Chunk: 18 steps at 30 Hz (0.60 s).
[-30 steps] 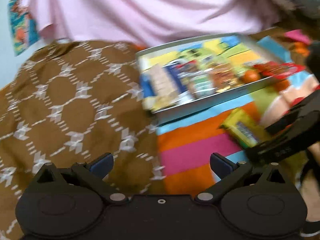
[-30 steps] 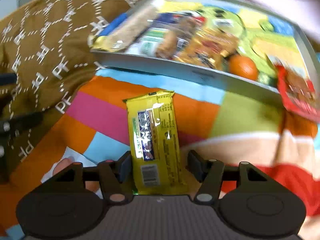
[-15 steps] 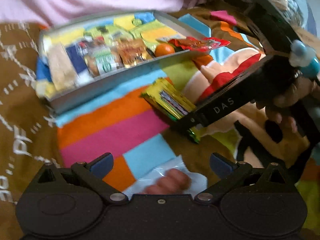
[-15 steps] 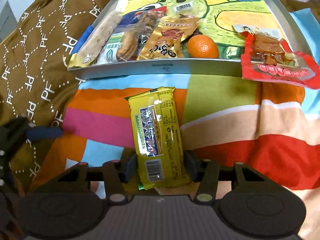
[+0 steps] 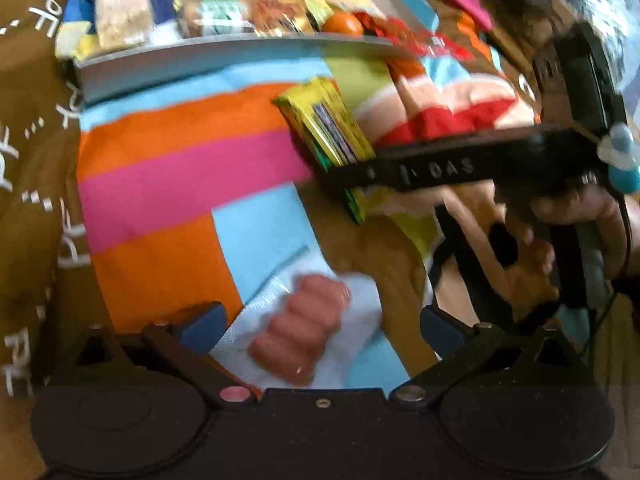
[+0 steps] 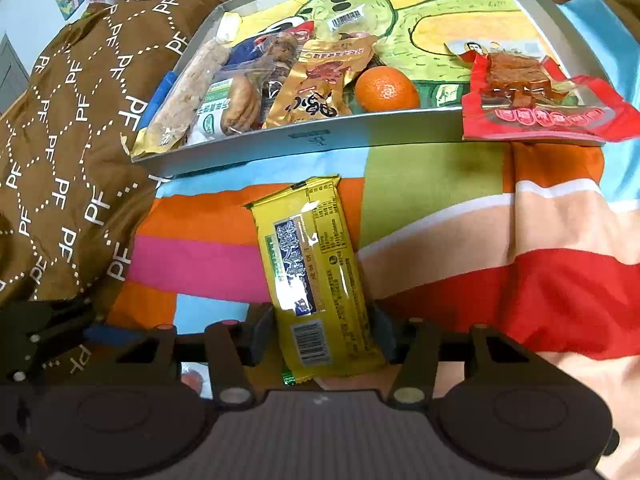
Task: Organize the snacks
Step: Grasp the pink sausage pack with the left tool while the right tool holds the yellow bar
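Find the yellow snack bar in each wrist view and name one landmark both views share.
Left wrist: yellow bar right of centre, in the right gripper.
Right wrist: yellow bar low centre, between the closing fingers.
Shared landmark: the orange in the tray.

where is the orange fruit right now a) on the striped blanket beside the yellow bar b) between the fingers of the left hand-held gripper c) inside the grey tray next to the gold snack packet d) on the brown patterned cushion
c: the orange fruit lies inside the grey tray, right beside the gold snack packet.
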Each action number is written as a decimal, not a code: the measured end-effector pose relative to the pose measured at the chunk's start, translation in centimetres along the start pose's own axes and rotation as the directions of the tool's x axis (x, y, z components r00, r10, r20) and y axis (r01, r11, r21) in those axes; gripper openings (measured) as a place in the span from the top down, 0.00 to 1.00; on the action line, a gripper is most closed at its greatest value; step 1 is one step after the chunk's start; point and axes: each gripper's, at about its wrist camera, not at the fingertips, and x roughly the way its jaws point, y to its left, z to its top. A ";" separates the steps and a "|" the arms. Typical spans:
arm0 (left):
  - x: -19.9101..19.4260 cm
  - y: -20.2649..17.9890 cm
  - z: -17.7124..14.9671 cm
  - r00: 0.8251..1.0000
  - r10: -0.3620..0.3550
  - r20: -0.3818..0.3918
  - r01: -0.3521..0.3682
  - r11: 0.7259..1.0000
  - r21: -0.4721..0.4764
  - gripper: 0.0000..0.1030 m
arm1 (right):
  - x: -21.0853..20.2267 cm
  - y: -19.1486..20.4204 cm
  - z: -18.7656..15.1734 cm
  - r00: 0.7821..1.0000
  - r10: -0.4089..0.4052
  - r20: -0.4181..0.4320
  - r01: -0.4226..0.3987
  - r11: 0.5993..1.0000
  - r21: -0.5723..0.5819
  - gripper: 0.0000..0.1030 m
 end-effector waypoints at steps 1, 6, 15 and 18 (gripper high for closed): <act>-0.1 -0.6 -0.4 1.000 0.014 -0.017 -0.014 1.000 0.017 0.01 | -0.1 0.2 -0.2 1.000 -0.006 0.000 0.006 1.000 -0.010 0.48; 0.6 -3.6 -1.5 0.984 0.180 -0.019 -0.178 0.982 0.070 0.07 | -0.9 0.1 -1.0 1.000 0.006 -0.019 -0.006 1.000 0.008 0.52; -0.9 -3.0 -2.1 0.980 0.198 0.002 -0.197 0.978 -0.067 0.25 | -2.9 -0.9 -3.0 0.989 0.096 -0.112 -0.082 0.989 0.121 0.53; -1.1 -3.1 -2.2 0.978 0.207 0.004 -0.206 0.975 -0.087 0.25 | -3.6 0.1 -3.4 0.992 0.033 -0.123 -0.028 0.999 0.045 0.52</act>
